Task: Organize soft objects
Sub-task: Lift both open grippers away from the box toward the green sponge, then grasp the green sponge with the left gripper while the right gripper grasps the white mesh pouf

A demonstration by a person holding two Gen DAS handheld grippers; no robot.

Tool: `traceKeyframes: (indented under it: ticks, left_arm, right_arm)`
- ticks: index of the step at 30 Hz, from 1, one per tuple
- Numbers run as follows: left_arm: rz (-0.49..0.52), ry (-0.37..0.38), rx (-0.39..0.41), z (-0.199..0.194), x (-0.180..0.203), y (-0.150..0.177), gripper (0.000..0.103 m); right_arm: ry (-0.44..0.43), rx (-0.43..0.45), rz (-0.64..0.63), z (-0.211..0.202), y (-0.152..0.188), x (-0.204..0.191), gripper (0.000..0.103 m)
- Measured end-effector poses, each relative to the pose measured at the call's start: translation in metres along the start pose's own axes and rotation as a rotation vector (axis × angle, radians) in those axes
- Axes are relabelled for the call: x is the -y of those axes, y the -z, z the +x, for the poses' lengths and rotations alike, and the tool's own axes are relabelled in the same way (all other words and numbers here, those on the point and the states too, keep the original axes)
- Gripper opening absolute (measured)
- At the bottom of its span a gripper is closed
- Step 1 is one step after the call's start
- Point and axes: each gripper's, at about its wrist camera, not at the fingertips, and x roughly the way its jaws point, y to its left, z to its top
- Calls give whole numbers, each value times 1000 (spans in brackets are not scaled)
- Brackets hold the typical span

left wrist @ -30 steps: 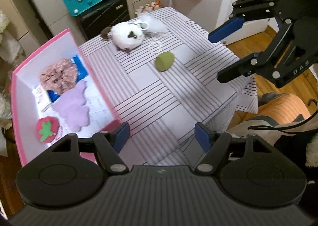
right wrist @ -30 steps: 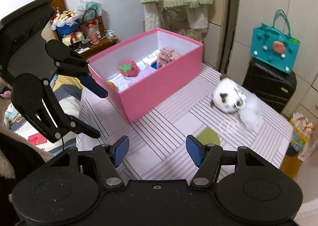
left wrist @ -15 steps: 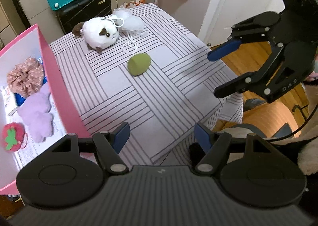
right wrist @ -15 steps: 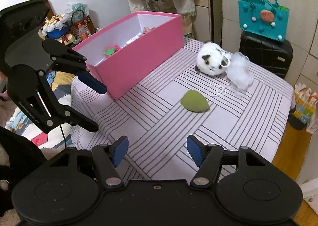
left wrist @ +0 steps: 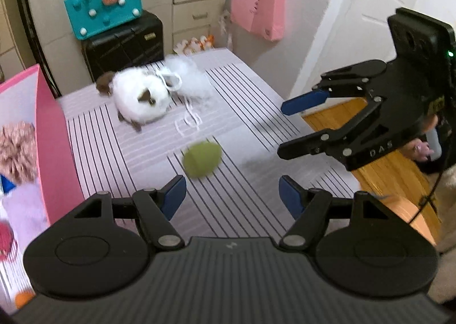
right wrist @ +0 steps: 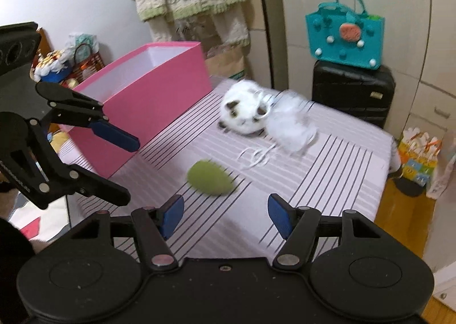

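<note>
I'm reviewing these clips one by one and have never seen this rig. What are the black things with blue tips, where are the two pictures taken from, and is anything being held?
They are hand-held grippers, one per hand, each carrying a camera that looks along its fingers. One picture comes from the left gripper, the other from the right gripper; each also shows the other. Both are open and hold nothing. On the striped tablecloth lie a green egg-shaped soft object, a white and brown plush animal and a white gauzy pouch. The pink box stands beside them.
</note>
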Motion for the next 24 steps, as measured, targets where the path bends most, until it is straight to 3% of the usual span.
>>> traceKeyframes:
  ticks: [5, 9, 12, 16, 24]
  left_arm:
    - [10, -65, 52, 26, -4, -7, 71]
    - [-4, -99, 77, 45, -6, -6, 71]
    - [-41, -95, 64, 60, -12, -8, 71]
    - [-116, -70, 59, 72, -23, -9, 69]
    - [-133, -149, 82, 86, -22, -2, 66]
  right_arm:
    - [23, 105, -2, 12, -6, 15, 78]
    - [78, 177, -27, 34, -12, 25, 78]
    - [130, 177, -31, 58, -13, 32, 78]
    - [118, 174, -29, 78, -18, 44, 78]
    - [171, 169, -160, 110, -39, 43, 86]
